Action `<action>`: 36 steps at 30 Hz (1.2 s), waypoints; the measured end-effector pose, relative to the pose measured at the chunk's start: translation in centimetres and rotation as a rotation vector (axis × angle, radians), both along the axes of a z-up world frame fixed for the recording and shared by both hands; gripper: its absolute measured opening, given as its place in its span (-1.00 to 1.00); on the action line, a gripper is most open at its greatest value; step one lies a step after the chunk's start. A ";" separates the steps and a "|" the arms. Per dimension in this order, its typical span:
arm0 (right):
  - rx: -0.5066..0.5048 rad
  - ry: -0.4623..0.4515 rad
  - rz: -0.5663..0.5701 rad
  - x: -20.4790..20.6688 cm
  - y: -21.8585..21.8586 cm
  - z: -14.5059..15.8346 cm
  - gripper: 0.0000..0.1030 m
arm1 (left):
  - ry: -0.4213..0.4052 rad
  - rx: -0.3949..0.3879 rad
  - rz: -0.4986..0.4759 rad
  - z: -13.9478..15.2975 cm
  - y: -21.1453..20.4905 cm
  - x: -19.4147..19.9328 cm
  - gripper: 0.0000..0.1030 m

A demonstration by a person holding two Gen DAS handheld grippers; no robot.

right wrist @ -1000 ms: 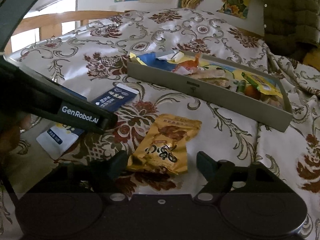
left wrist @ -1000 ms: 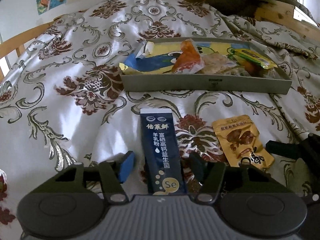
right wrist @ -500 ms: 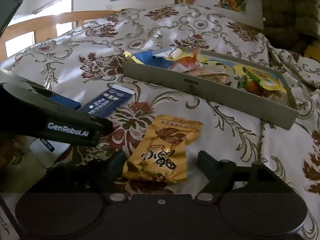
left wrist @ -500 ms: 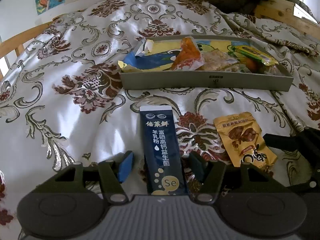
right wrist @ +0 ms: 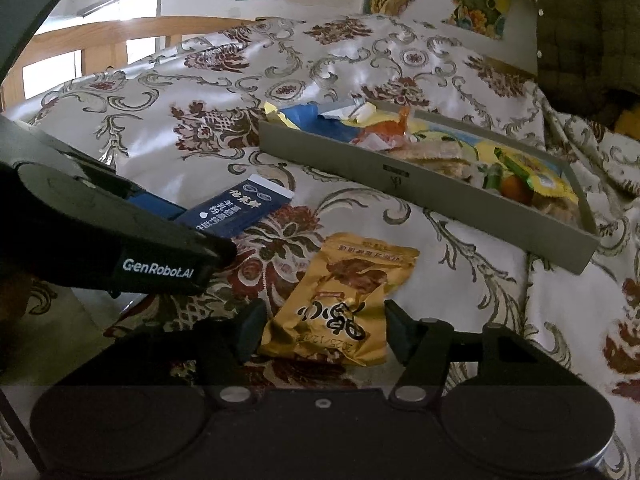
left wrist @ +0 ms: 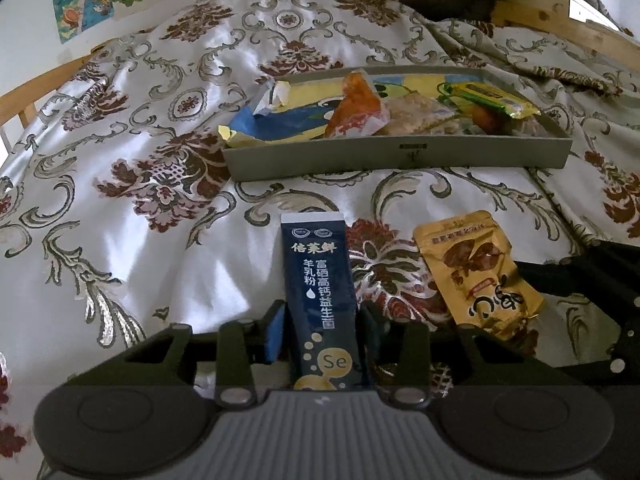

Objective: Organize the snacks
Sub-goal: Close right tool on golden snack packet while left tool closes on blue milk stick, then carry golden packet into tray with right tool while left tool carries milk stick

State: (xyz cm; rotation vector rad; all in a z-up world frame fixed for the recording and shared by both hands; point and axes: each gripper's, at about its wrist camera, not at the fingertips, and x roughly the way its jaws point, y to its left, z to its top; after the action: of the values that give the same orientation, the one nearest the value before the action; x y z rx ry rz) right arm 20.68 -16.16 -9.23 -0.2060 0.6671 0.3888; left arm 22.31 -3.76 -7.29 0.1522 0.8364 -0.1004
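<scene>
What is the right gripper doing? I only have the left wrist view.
Observer: The right gripper is open, one finger on each side of the gold packet.
Operator: Which end of the packet is it taking?
Observer: The crumpled end with the printed date, nearest its camera.
Operator: Is there room in the tray on that side?
Observer: Little; the tray holds an orange ball and wrappers at its right end.

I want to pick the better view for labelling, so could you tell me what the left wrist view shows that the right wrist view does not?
Only the left wrist view shows the left gripper closed in on the navy sachet and its full front print. Only the right wrist view shows the right gripper straddling the gold snack pouch, and a window. Both show the grey tray of snacks on the floral bedspread.
</scene>
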 end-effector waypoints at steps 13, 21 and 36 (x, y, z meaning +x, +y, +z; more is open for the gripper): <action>-0.017 0.026 -0.008 -0.1 -0.1 0.7 0.15 | 0.006 -0.063 0.011 0.5 0.3 -0.6 -0.31; -0.106 -0.050 0.008 -1.4 0.1 1.4 0.14 | 0.000 -0.040 0.034 2.0 -0.7 -1.1 -0.36; -0.172 -0.247 -0.039 -3.2 -2.3 4.7 0.14 | -0.072 0.023 0.042 6.2 -3.5 -1.5 -0.38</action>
State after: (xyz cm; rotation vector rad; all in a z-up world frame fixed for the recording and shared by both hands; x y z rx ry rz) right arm 17.49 -18.43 -4.49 -0.3976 0.4596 0.2629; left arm 20.86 -7.25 -1.08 0.1588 0.7684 -0.0461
